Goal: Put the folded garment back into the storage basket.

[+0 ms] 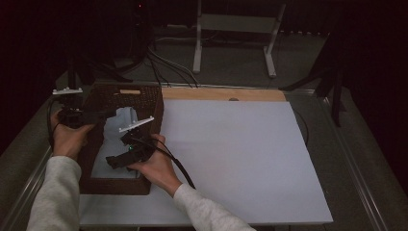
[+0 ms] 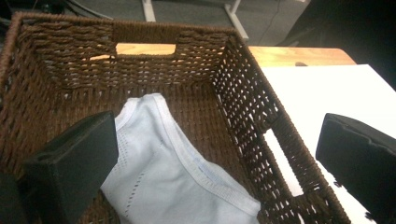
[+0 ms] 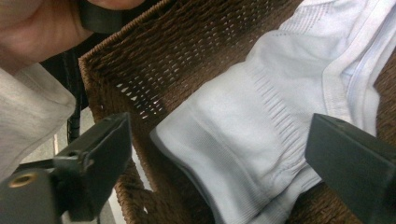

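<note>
A dark brown wicker basket (image 1: 158, 103) stands at the left end of the white board. A pale blue folded garment (image 1: 118, 129) lies inside it. My left gripper (image 1: 107, 115) reaches in over the basket's left rim and is open. In the left gripper view its jaws (image 2: 218, 137) stand wide apart above the garment (image 2: 163, 172) and the basket's right wall (image 2: 243, 98), touching nothing. My right gripper (image 1: 110, 161) enters from the near right side, open. In the right gripper view its jaws (image 3: 224, 149) straddle the garment's ribbed folded edge (image 3: 243, 121) without pressing it.
The white board (image 1: 240, 159) lies on the table to the basket's right, with a wooden strip (image 1: 221, 94) along its far edge. Cables (image 1: 163, 67) and a metal stand (image 1: 235, 29) are on the floor beyond. The other hand (image 3: 37, 28) shows beside the basket wall (image 3: 154, 60).
</note>
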### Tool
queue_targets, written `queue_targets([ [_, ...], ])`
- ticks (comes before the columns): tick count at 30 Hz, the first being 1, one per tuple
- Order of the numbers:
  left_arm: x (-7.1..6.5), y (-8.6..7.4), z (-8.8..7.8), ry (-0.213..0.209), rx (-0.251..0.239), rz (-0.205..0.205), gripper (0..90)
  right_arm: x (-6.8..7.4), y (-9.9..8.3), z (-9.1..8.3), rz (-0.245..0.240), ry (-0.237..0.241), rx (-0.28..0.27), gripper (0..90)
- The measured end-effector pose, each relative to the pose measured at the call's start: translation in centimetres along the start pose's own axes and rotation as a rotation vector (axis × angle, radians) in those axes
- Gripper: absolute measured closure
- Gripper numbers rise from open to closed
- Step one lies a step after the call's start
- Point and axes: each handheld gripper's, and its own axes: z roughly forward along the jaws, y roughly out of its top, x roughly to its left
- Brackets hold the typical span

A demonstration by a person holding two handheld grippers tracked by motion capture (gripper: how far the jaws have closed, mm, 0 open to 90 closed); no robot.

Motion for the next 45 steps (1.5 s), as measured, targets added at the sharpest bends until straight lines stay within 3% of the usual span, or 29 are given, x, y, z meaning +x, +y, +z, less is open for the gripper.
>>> queue_targets([
  [20,-0.7,-0.1,0.0,0.001,-0.04,0.049,0.1,-0.4,-0.1,-1.0,-0.035,-0.021,-0.013,3.2],
  [45,-1.9,-0.8,0.8,-0.012,-0.036,0.097,0.1,-3.3,-0.5,-4.1,-0.043,-0.07,-0.052,3.3],
])
